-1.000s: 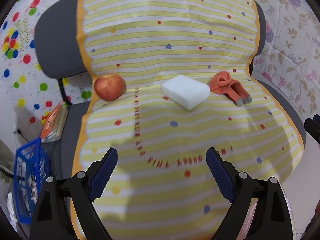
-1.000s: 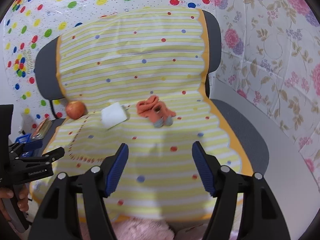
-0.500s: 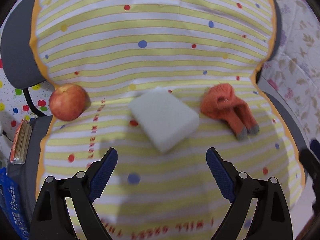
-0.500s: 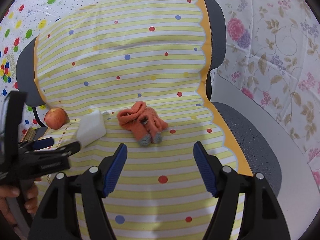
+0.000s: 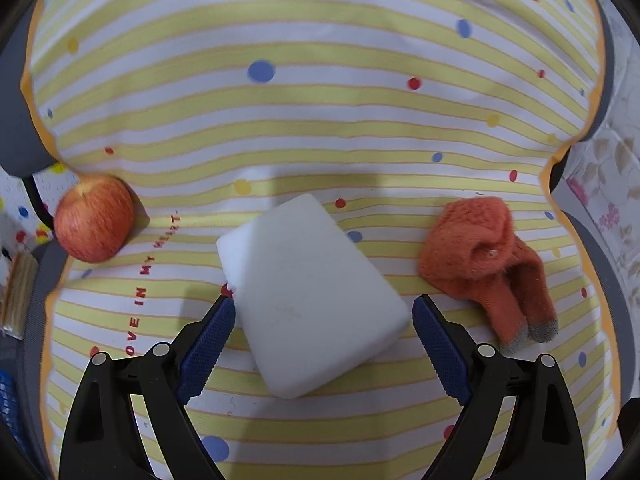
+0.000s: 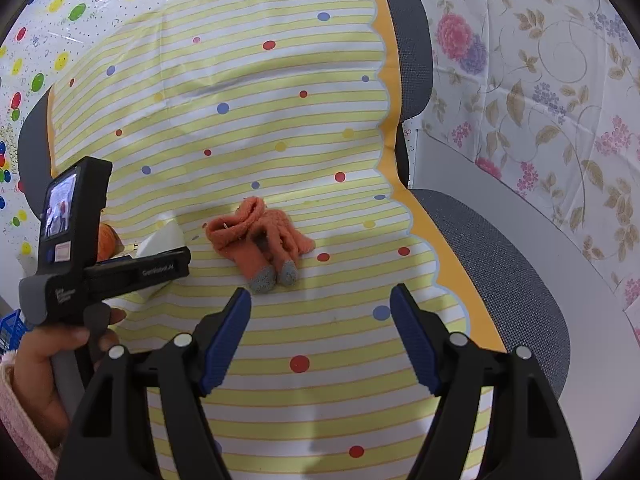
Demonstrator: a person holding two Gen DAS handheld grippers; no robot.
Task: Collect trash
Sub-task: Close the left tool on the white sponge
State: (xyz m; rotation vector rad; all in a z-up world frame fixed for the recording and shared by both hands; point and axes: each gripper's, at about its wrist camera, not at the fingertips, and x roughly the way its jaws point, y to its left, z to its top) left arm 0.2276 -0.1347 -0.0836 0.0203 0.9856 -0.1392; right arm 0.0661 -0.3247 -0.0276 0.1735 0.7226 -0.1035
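Observation:
A white foam block lies on the striped yellow cloth that covers a chair. My left gripper is open, its jaws on either side of the block's near end, not closed on it. A red apple sits at the cloth's left edge. An orange glove lies to the right of the block. In the right wrist view the glove lies just ahead of my open, empty right gripper. The block is partly hidden there behind the left gripper's body.
The grey chair stands against floral and dotted wall coverings. A blue basket shows low at the left. A packet lies on the chair's left edge beside the cloth.
My left gripper moved forward and down until its jaws straddle the foam block. My right gripper moved closer to the orange glove.

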